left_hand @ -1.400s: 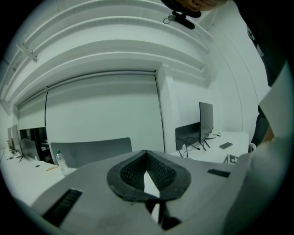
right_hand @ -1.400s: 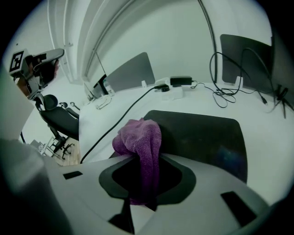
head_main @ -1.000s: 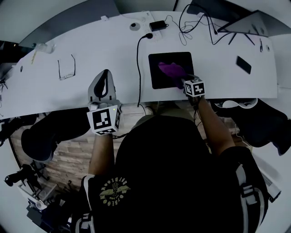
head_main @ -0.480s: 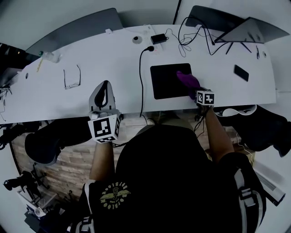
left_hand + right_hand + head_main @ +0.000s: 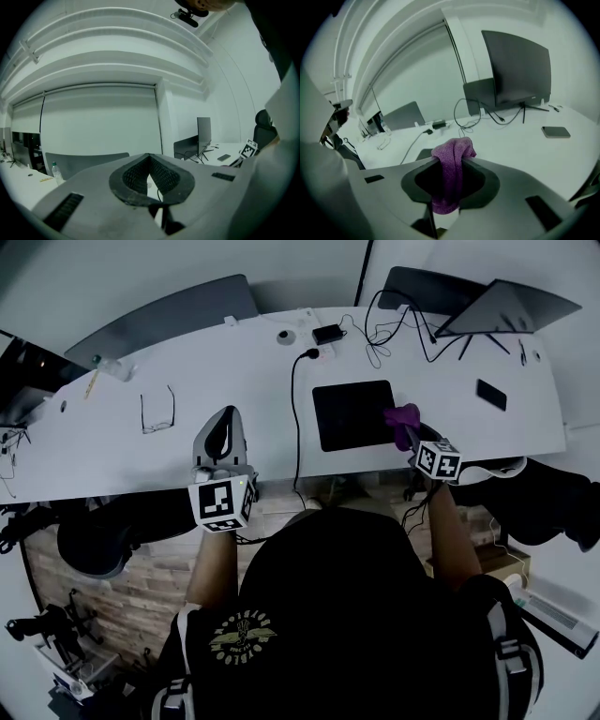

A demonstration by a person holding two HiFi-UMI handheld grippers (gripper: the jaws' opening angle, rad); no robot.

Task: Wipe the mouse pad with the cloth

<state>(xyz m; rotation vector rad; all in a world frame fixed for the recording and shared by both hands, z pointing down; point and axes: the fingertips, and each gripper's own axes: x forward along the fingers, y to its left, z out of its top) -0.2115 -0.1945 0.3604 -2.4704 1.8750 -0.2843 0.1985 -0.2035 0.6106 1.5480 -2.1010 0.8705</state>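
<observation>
Counter (image 5: 103,442) is white and long, with a curved near edge, and carries only scattered things. The black pad (image 5: 349,414) lies flat right of centre, near that edge. The purple cloth (image 5: 403,418) sits at the pad's right border, overlapping it in the head view; whether it touches the pad cannot be told. The right tongs (image 5: 410,434) are clamped on the cloth: in the right gripper view the jaws press it from both sides, a bunch bulging above them and the rest hanging between. The left tongs (image 5: 224,420) hover over bare counter left of the pad, well apart from it, their jaws closed tip to tip with nothing between them.

A black cable (image 5: 293,409) runs from the far side to the near edge, just left of the pad. Glasses (image 5: 157,409) lie further left, and a bottle (image 5: 111,368) stands at the far left rim. An adapter (image 5: 328,334) and tangled leads lie behind the pad. A phone (image 5: 490,394) lies to the right, and a dark screen (image 5: 516,301) stands at the far right corner.

The room is pale, with white walls and stepped ceiling bands. A brick-patterned floor (image 5: 122,559) shows below the counter's near edge.
</observation>
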